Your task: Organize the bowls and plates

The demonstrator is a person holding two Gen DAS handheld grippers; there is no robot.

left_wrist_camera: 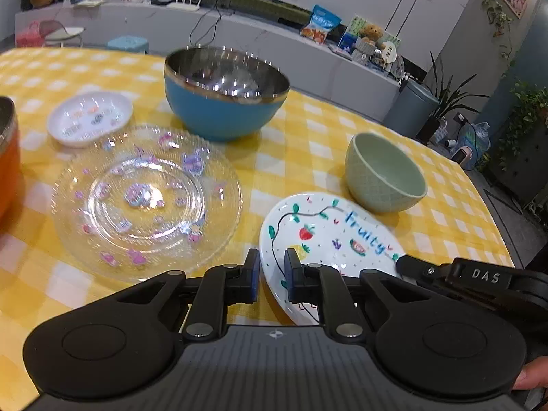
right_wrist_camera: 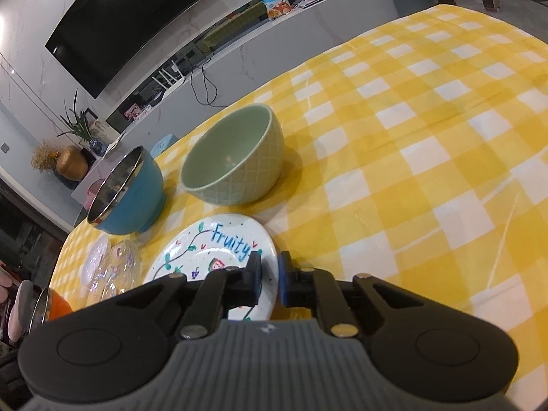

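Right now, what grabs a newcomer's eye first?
The white Fruity plate nearest the cameras, its right rim between the right tongs. Behind it stands the green bowl, with the blue steel-lined bowl further left. The clear glass plate lies on the yellow checked tablecloth.

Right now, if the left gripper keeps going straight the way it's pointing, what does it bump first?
Probably the Fruity plate. The left gripper has its narrowly parted fingers straddling the plate's left rim, so that edge comes first. The clear glass plate sits just to the left; depth is hard to judge.
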